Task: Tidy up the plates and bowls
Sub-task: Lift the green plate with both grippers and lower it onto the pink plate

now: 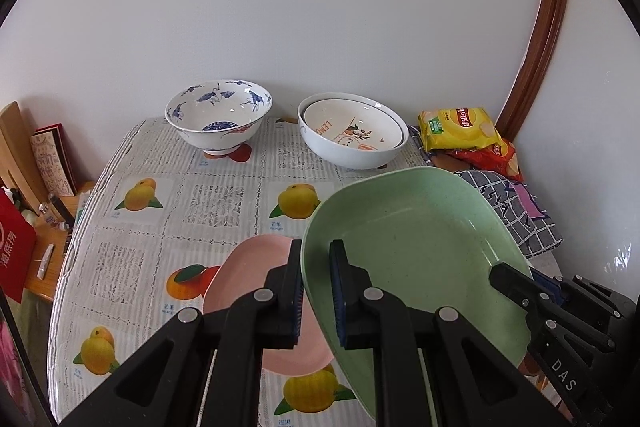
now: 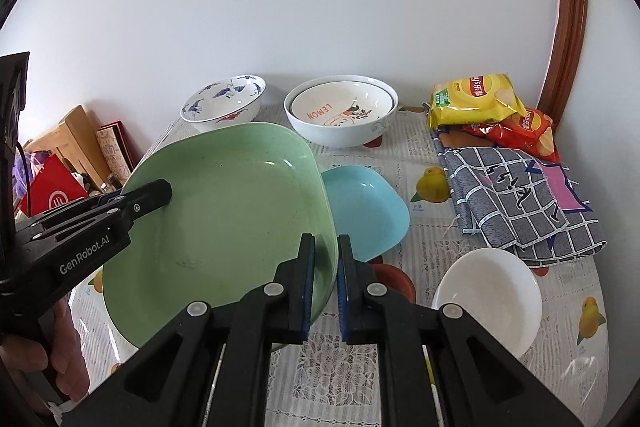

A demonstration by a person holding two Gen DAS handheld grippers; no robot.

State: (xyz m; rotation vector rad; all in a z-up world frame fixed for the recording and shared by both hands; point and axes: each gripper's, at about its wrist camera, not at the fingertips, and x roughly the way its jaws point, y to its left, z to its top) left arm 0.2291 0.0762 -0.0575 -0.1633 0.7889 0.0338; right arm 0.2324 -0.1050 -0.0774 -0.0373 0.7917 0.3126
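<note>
Far left, the blue-patterned bowl (image 1: 219, 118) sits at the back of the table (image 1: 132, 259), the pink plate (image 1: 248, 291) lies flat near the front, and the left gripper (image 1: 316, 293) has its fingers narrowed onto the green plate's (image 1: 416, 251) left rim. The green plate hangs tilted above the table, over the pink plate. On its right rim the right gripper (image 2: 325, 287) pinches nearly closed, with the blue plate (image 2: 366, 211) just beyond and the white bowl (image 2: 490, 291) further right.
</note>
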